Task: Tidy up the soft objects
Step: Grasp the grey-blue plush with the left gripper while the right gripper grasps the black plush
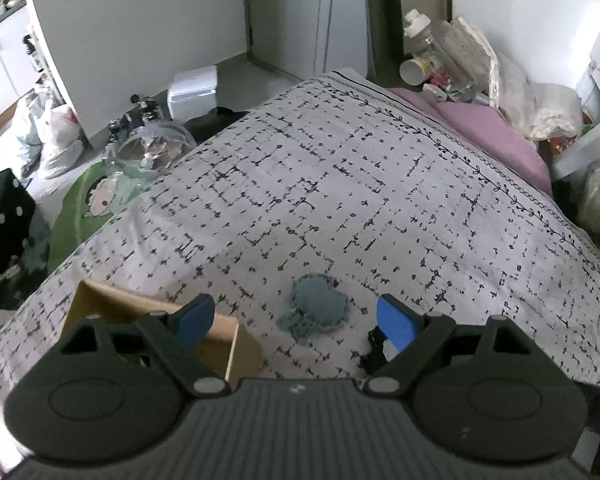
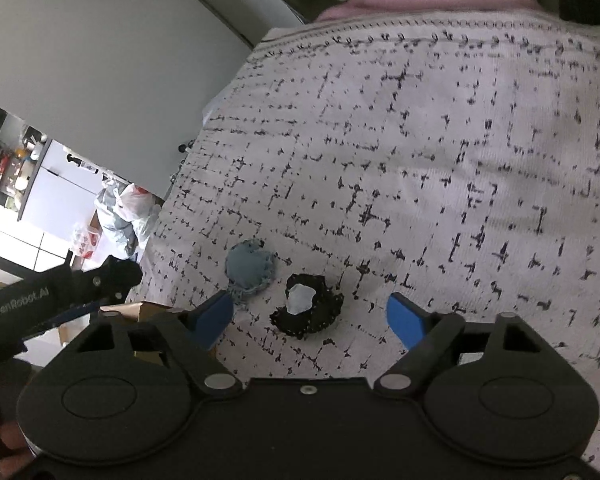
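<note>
A: Blue pads of the right gripper (image 2: 310, 320) wide apart, gripping nothing; black crocheted pouch with a white scrap (image 2: 306, 308) sits between them on the patterned quilt (image 2: 460, 160).
B: Soft, light; I'd pinch its rim. Left gripper (image 1: 296, 320)?
A: Open too, empty; grey-blue knitted heart (image 1: 318, 308) just ahead, cardboard box (image 1: 236, 344) beside.
</note>
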### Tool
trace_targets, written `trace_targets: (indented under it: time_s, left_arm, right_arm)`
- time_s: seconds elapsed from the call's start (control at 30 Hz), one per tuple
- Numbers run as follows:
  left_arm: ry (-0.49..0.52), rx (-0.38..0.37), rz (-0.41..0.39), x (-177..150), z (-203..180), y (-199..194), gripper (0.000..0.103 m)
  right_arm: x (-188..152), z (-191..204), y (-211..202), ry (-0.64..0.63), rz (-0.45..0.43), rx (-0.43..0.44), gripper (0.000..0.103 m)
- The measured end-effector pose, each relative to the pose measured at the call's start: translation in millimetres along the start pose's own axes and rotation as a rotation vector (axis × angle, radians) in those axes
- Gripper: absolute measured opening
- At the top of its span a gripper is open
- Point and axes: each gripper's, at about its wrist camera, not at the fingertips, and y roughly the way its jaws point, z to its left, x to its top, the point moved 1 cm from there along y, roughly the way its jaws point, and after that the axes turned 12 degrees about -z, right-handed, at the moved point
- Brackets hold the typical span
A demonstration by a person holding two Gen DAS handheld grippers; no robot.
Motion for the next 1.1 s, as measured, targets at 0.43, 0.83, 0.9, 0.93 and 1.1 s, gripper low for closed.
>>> trace_targets:
  time_s: [0.43, 0.83, 0.9, 0.93, 1.1]
  left_arm:
    - [0.065, -0.064, 0.120, 2, 0, 65, 0.070]
    - [0.068, -0.097, 0.232, -4, -8, 112, 0.067]
    - [0.069, -0.086, 0.250, -6, -10, 120, 0.067]
    - [0.067, -0.086, 0.261, -7, -11, 124, 0.067]
    - [0.069, -0.082, 0.300, -13, -14, 137, 0.042]
  right_arm:
    - [-7, -3, 42, 0.039, 0.078, -0.047, 0.058]
    - [-7, 9, 74, -0.011, 0.123, -0.073, 0.058]
    - [-8, 12, 77, -0.040, 0.122, -0.077, 0.057]
    - [-8, 13, 79, -0.048, 0.122, -0.080, 0.055]
    - [-9, 17, 84, -0.113, 0.123, -0.096, 0.035]
